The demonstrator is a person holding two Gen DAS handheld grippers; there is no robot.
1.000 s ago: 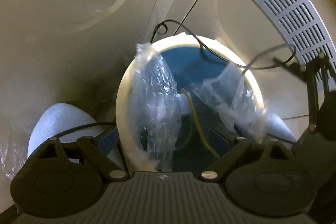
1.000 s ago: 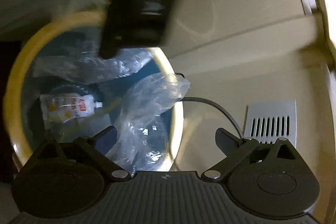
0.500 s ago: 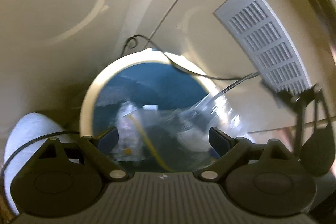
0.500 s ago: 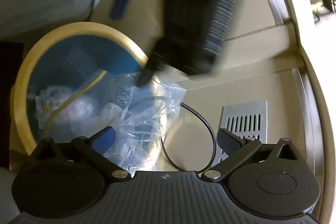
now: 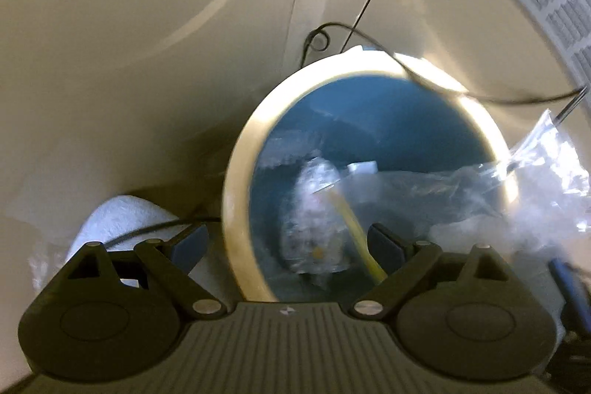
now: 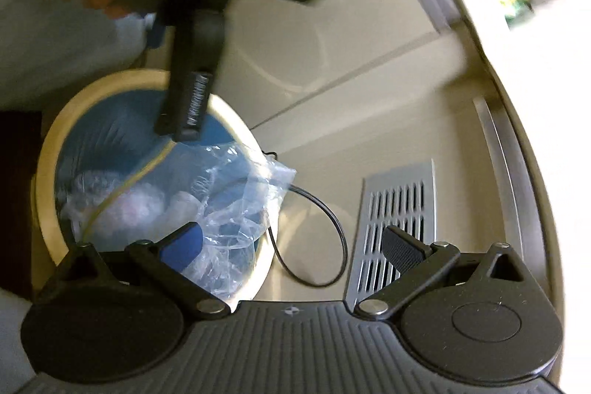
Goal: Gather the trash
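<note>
Bin (image 5: 236, 194) below both your grippers, left gripper (image 5: 288, 242) spread wide and empty, right gripper (image 6: 291, 242) likewise apart, clear bag (image 6: 236, 205) draped over the rim, wrappers (image 5: 314, 220) seemingly inside.

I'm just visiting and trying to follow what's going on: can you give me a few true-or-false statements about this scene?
1. The bin has a blue inside and a pale rim. True.
2. The left gripper grips a plastic bag. False: its jaws are open and empty.
3. A clear plastic bag hangs over the bin's rim. True.
4. The bin is empty. False: clear wrappers lie inside.
5. A floor vent is beside the bin. True.
</note>
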